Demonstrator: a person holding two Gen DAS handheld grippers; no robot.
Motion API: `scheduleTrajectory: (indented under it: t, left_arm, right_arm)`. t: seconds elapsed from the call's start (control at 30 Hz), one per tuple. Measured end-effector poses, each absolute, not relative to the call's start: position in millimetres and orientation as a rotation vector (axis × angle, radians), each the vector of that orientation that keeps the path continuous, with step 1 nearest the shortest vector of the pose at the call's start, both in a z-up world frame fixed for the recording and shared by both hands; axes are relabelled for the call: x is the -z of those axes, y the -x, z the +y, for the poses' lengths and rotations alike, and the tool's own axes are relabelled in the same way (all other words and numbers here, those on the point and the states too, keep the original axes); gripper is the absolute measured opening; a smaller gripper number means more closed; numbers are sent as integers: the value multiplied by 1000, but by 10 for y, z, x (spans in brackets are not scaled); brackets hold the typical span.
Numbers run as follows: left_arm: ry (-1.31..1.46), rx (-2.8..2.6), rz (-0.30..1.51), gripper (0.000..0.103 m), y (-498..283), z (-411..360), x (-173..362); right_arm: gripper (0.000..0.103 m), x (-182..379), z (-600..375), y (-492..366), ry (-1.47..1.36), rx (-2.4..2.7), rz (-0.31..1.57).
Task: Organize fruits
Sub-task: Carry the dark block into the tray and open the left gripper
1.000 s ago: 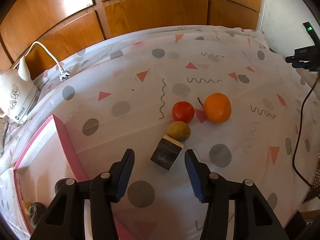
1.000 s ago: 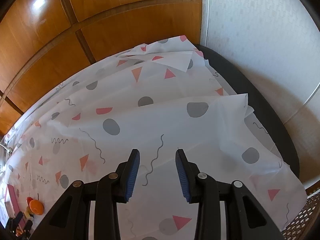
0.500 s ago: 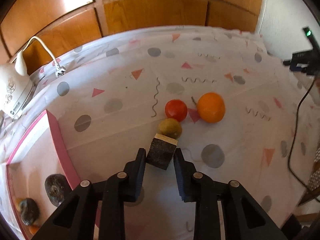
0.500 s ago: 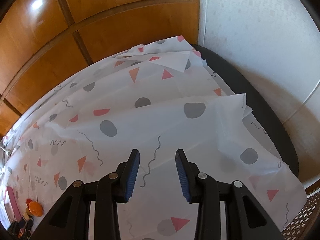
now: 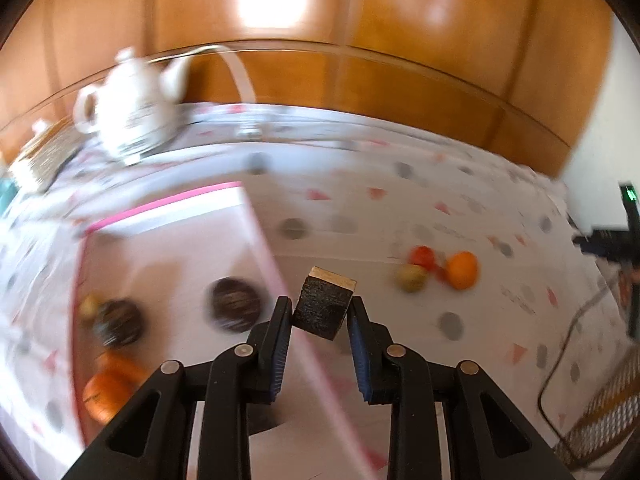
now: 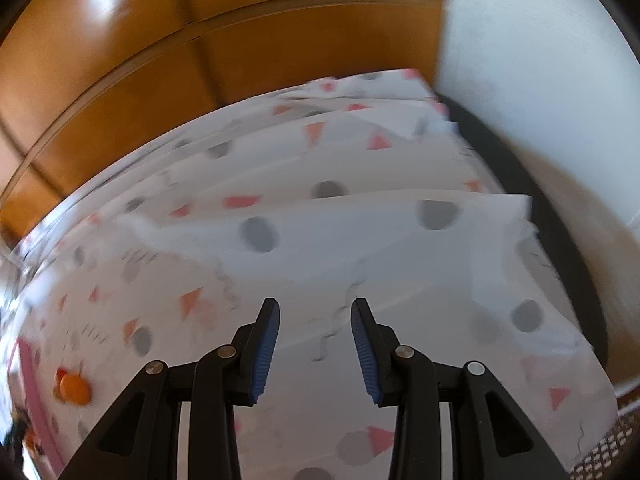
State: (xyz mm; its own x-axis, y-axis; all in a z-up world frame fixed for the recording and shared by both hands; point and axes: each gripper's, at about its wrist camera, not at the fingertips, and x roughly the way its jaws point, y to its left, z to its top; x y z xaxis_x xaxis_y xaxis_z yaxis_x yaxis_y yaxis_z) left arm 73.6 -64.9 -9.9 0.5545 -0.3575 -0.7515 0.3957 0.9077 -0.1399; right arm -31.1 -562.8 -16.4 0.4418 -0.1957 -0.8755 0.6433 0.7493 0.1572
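My left gripper [image 5: 320, 310] is shut on a dark, rough-skinned fruit piece with a pale cut face [image 5: 324, 304], held in the air above the right wall of the pink-rimmed box [image 5: 256, 220]. Inside the box lie two dark round fruits [image 5: 236, 304] and an orange one [image 5: 108, 388]. On the patterned cloth to the right sit a red fruit [image 5: 422, 257], a greenish fruit [image 5: 411, 278] and an orange [image 5: 462, 270]. My right gripper [image 6: 314, 316] hangs open over bare cloth with nothing between its fingers; the orange [image 6: 74, 388] shows small at the far left.
A white kettle [image 5: 132, 116] stands at the back left, a stack of items beside it. A black device with a green light [image 5: 624, 232] and a cable [image 5: 560, 368] lie at the right edge. Wooden panels back the table. The cloth [image 6: 360, 232] is creased and folded.
The left gripper closed on the dark fruit piece, lifted it off the cloth and swung left over the box edge. The right gripper stayed almost still.
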Motion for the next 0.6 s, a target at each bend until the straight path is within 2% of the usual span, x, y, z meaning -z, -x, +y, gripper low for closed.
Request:
scheduleTrajectory:
  t: [0.3,0.6]
  left_arm:
    - [82,229,923,28,-683,222,280]
    - [98,185,952,28,-475,512,461]
  right_arm:
    - [37,165,-4909,-10,-283,253,1027]
    - [37,180,-4261,-94,-108,42,1042]
